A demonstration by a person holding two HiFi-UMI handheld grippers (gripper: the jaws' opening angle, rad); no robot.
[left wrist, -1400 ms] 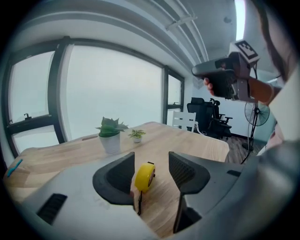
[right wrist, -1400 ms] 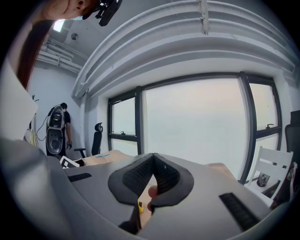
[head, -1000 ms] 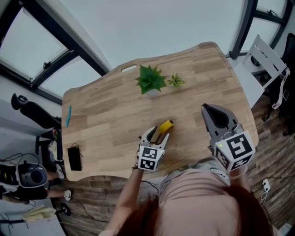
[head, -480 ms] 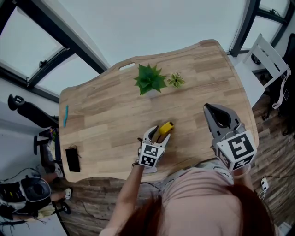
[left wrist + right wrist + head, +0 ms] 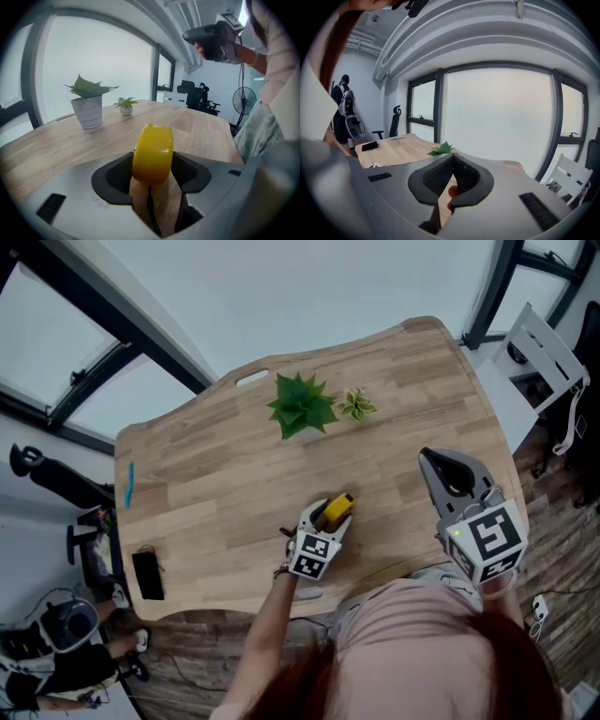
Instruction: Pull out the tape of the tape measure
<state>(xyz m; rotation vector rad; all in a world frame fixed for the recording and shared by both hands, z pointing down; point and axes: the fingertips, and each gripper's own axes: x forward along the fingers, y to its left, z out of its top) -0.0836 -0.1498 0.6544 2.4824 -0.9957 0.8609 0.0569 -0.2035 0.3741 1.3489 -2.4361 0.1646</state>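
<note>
Containers first: there are only two, both pots at the far side of the wooden table (image 5: 216,474). The white ribbed pot (image 5: 88,111) holds the big spiky green plant (image 5: 300,404). Just beside it, the tiny pale pot (image 5: 125,110) holds a small variegated plant (image 5: 357,405). From the head view you basically can't see either pot because the leaves cover them. The left gripper view shows both from the side.

The yellow tape measure (image 5: 338,504) stands on its edge on the table near the front. It sits right between the jaws of the left gripper (image 5: 327,515). Those jaws have just been opening and are spread wide on either side of it, not squeezing it as far as I can see. The left gripper view also catches a thin dark cord (image 5: 150,211) running out from under the tape measure, which the head view doesn't show.

The right gripper (image 5: 428,457) hangs over the right end of the table, well apart from the tape measure. Its jaws are closed tip to tip with nothing in them.

The head view alone shows a blue pen-like thing (image 5: 128,484) near the left edge. The right gripper view adds a person (image 5: 344,112) standing past the table's far end, near a flat black item (image 5: 371,146).
</note>
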